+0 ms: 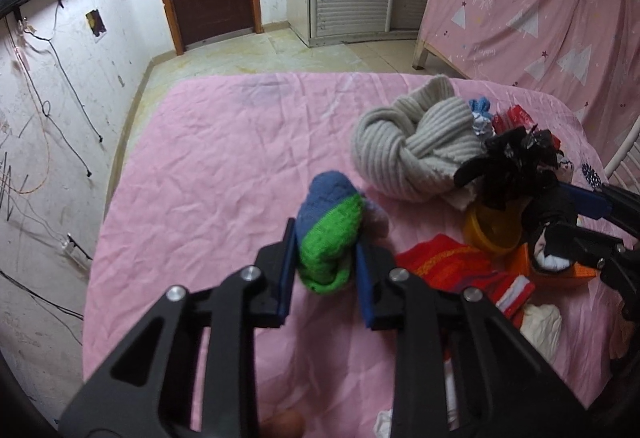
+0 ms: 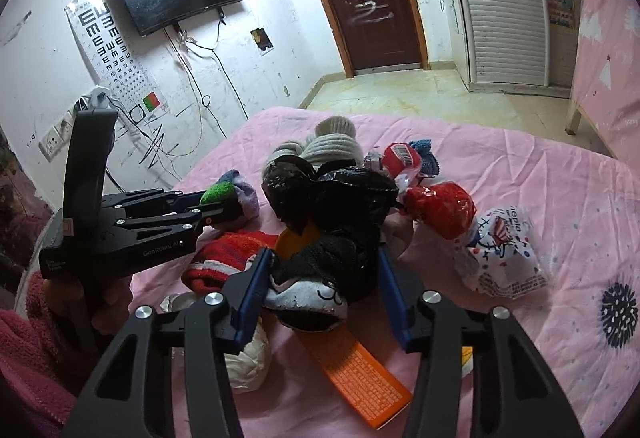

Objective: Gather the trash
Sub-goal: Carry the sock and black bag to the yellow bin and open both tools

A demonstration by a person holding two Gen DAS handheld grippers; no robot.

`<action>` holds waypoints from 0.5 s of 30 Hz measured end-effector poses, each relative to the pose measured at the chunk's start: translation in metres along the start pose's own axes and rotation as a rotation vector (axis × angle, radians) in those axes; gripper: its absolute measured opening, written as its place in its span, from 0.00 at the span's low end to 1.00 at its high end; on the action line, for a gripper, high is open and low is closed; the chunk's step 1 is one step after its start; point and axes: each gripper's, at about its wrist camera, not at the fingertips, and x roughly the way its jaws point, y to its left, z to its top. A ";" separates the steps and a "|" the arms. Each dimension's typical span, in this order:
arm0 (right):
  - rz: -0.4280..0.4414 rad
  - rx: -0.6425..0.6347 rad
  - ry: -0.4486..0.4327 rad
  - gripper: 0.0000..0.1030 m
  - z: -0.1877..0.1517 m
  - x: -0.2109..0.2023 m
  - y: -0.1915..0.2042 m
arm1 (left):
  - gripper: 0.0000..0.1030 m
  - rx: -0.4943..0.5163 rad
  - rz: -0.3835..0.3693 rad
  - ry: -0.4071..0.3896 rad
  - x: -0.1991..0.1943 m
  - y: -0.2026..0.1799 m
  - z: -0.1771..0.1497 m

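Pink bed [image 1: 208, 174]: left claw [image 1: 325, 258] clamps the blue-green sock [image 1: 326, 234] near the middle, right claw [image 2: 320, 290] grips the black sock [image 2: 332, 262] in the pile.

A pink-sheeted bed [image 1: 208, 174] bears socks, wrappers and a grey knit [image 1: 408, 146].
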 end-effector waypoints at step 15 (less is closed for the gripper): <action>0.011 -0.001 -0.149 0.44 -0.015 -0.064 -0.018 | 0.23 0.037 0.033 -0.115 -0.050 -0.026 0.014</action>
